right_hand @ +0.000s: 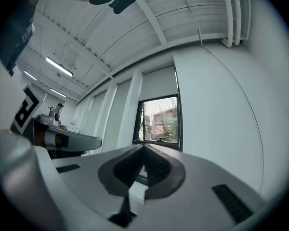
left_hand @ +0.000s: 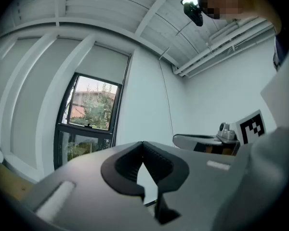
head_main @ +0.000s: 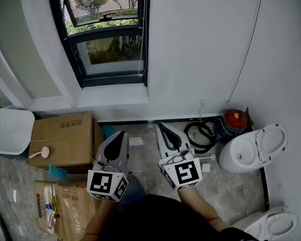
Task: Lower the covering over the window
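STEP: approach; blind (left_hand: pixel 106 64) sits rolled up at top of window (head_main: pixel 108 34) | FINGERS: left gripper (head_main: pixel 121 134), right gripper (head_main: pixel 160 127) both closed, empty | NEXT: probably raise one gripper, open fingers, grasp cord (head_main: pixel 141 39) at right frame edge, pull.

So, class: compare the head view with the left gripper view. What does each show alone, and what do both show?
Only the head view shows the floor, with a cardboard box and a toilet. Only the left gripper view shows the blind, raised above the glass, and the ceiling. Both show the window and the left gripper, shut and empty.
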Available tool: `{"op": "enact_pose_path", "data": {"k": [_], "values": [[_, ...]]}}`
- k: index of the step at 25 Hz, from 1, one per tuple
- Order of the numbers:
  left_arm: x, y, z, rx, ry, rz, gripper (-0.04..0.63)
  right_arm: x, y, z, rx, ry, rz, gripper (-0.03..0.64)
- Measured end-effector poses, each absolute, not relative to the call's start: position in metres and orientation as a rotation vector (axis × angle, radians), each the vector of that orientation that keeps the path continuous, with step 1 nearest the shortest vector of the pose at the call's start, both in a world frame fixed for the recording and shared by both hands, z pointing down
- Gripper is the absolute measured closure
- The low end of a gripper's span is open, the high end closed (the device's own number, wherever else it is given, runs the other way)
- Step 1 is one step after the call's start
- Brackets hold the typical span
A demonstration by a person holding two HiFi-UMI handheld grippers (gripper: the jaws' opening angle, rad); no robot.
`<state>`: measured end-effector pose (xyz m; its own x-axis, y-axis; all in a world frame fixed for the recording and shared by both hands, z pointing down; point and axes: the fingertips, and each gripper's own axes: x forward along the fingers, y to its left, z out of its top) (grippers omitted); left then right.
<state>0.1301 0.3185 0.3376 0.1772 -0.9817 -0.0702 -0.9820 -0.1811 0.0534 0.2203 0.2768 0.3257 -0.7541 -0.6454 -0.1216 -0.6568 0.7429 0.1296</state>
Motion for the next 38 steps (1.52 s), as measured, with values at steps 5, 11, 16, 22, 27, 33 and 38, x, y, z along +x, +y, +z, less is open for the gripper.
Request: {"op": "enact_pose_path", "data": {"k": [5,11,16,22,27,33,38], "values": [[0.123,0.289,0.344,-2.421,1.996,0.161,0.586,0.214,0.249,0.320,-1.072,2.825,0.257,0.604],[0.092,0.234,0.348,-2.472,1.930,0.173,0.584,0.180,0.195,0.321,-1.094,2.801,0.241,0.604],[0.044,0.173,0.340,-2.521,1.884,0.216,0.583,0.130,0.139,0.308,-1.109,2.804,0.285,0.604],[-0.013,0.105,0.328,-2.582,1.760,0.243,0.544,0.072,0.075,0.298,-1.183,2.777,0.332,0.604],[-0.044,0.059,0.338,-2.652,1.683,0.245,0.526,0.044,0.037,0.308,-1.267,2.757,0.364,0.604],[-0.053,0.019,0.367,-2.771,1.614,0.236,0.514,0.046,0.000,0.346,-1.426,2.763,0.228,0.604],[-0.049,-0.016,0.375,-2.837,1.556,0.220,0.512,0.044,-0.032,0.347,-1.465,2.744,0.242,0.603]]}}
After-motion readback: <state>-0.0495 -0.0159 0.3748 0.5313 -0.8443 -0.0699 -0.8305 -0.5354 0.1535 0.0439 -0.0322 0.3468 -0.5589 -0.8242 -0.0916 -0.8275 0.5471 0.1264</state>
